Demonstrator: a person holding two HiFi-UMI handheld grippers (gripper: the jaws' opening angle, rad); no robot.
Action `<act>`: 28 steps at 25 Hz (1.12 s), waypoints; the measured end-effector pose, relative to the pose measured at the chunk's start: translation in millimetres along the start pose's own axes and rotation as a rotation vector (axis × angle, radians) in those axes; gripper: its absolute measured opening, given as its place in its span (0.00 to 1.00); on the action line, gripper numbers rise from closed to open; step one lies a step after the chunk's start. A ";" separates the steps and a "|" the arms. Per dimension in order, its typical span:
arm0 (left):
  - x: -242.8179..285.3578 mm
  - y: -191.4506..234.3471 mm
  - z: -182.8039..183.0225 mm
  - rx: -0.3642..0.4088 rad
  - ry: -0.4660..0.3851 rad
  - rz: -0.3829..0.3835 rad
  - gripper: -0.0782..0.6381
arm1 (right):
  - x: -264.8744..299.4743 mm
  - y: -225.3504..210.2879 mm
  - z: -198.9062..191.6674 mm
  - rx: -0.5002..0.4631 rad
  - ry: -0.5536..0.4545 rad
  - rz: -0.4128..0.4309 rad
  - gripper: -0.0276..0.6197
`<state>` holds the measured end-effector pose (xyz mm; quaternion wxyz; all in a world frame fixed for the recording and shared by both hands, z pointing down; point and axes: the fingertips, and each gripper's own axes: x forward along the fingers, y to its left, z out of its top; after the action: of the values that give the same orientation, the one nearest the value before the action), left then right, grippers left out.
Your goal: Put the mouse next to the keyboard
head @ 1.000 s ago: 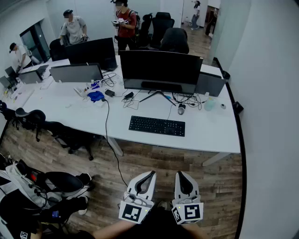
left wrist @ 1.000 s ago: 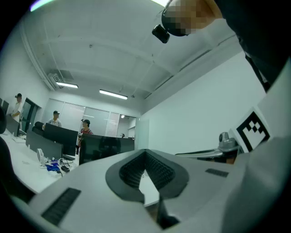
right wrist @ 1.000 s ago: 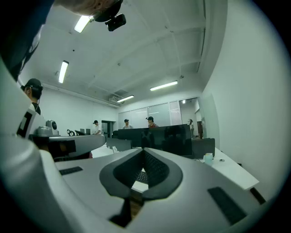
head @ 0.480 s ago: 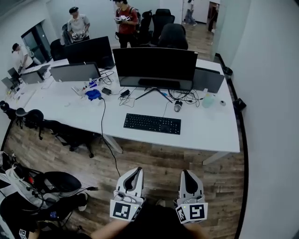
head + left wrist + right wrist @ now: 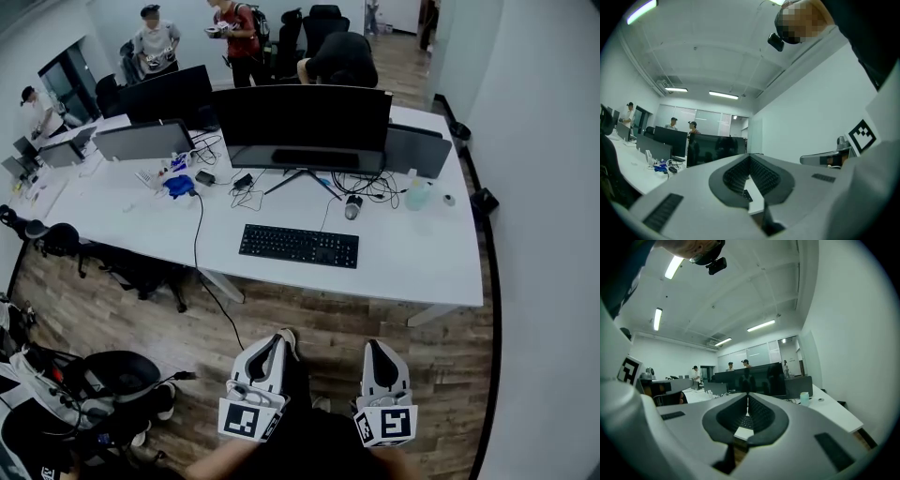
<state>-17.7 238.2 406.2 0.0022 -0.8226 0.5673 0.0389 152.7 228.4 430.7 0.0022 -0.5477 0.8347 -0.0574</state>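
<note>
Left tool (image 5: 275, 343) and right tool (image 5: 376, 347) both had jaws together, empty, well short of the desk (image 5: 422, 272); mouse (image 5: 352, 208) sat behind the keyboard (image 5: 298, 246), apart from it.

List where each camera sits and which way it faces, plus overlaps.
Head view: on the person's head, steeply down at the white desk, keyboard, mouse and monitor; left gripper and right gripper at the bottom.
Left gripper view: on the left gripper, along its shut, empty jaws toward the monitor; right gripper at right.
Right gripper view: on the right gripper, along its shut, empty jaws toward the monitor; left gripper at left.
Shared: the monitor.
</note>
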 end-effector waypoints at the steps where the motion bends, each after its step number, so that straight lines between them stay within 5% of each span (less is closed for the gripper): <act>1: 5.4 2.2 -2.3 -0.006 0.001 -0.004 0.12 | 3.4 -3.1 0.3 -0.003 -0.007 -0.013 0.07; 14: 132.7 88.3 -49.4 -0.084 0.055 -0.086 0.12 | 152.6 -14.8 4.3 -0.055 0.035 -0.052 0.07; 28: 276.1 193.7 -42.8 -0.138 0.041 -0.193 0.12 | 334.2 -14.4 -19.8 -0.004 0.181 -0.105 0.07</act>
<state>-98.4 -90.5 438.4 -0.0624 -0.8721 0.4816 0.0606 30.8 -81.0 471.5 -0.0775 -0.5832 0.8018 -0.1049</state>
